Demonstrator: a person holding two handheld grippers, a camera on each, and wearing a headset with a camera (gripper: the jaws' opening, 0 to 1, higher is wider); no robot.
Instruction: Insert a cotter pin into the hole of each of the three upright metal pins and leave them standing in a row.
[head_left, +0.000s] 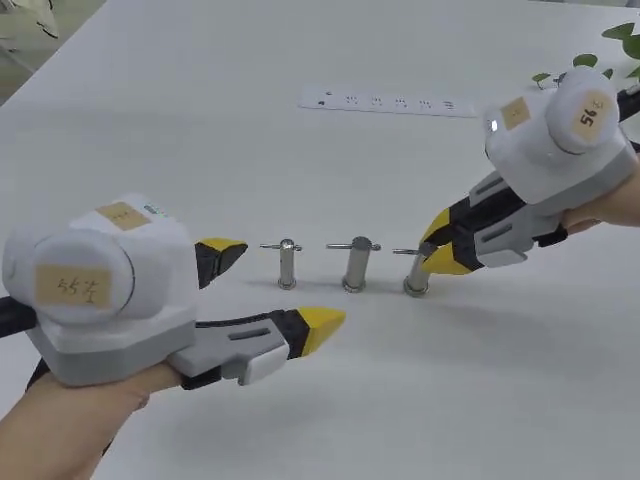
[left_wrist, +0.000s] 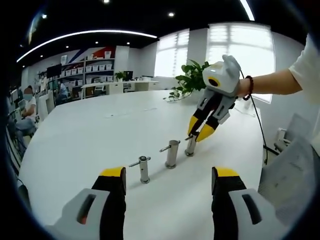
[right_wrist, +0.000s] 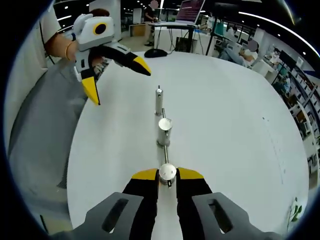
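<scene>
Three short upright cylindrical steel pins are set in a row on the white tabletop (head_left: 480, 400): the left pin (head_left: 287, 268), the middle pin (head_left: 355, 270) and the right pin (head_left: 415, 280). A thin wire crosses the top of each: left cotter pin (head_left: 272, 246), middle cotter pin (head_left: 366, 245), right cotter pin (head_left: 405, 252). The yellow-tipped right gripper (head_left: 437, 250) is clamped about the right pin's head. The yellow-tipped left gripper (left_wrist: 170, 174) is held released, jaws spread wide and empty, near the left pin
</scene>
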